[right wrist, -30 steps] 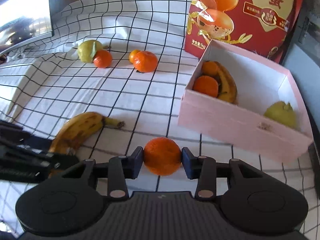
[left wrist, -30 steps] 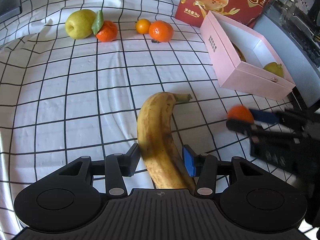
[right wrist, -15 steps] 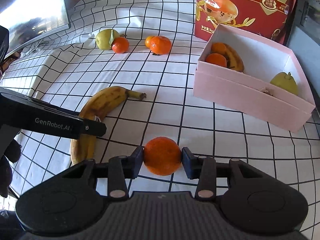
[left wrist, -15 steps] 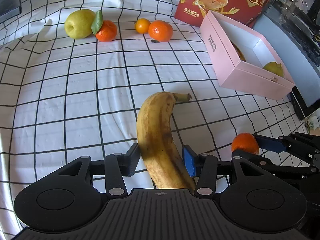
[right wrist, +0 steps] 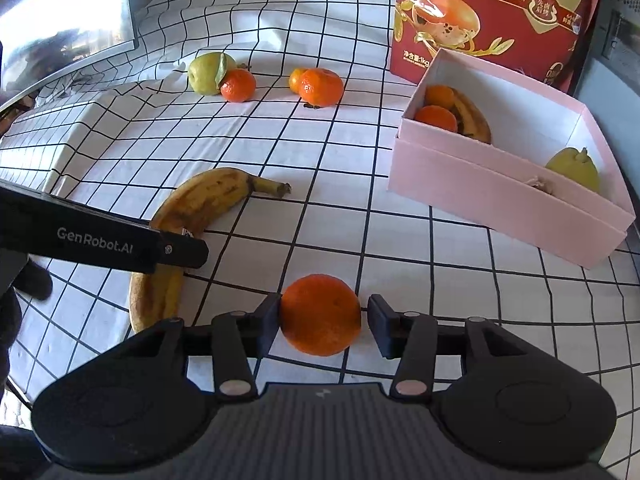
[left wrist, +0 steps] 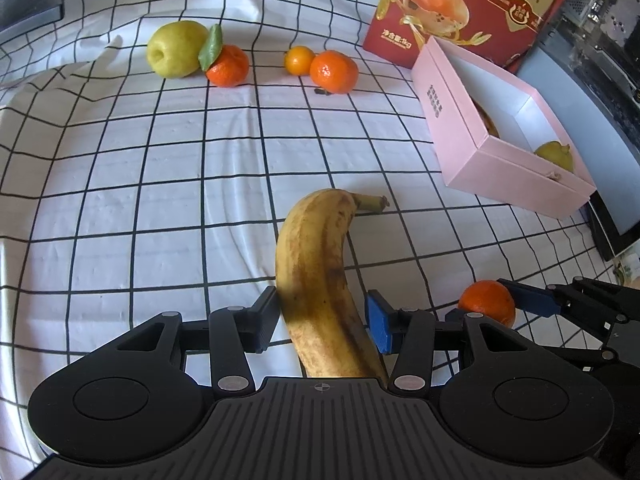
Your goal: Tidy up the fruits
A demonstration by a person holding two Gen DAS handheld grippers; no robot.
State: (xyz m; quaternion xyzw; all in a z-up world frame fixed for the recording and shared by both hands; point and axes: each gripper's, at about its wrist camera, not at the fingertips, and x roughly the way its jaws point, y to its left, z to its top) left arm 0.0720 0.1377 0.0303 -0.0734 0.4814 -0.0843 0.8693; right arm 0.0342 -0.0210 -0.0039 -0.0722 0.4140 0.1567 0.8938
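Mandarin sits on the checked cloth between my right gripper jaws, which are opening — a gap shows on one side. My left gripper straddles the banana, unclamped. Next, I'd judge: close, lift toward the pink box.

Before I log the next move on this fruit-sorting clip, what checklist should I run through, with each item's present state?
1. Right gripper jaws opening, tangerine between them, gap at the right pad: ok.
2. Tangerine resting on the cloth: cannot tell.
3. Banana between the left gripper jaws, gap at the blue pad: not ok, ungripped.
4. Pink box has free floor mid-box: ok.
5. Grippers apart: ok.
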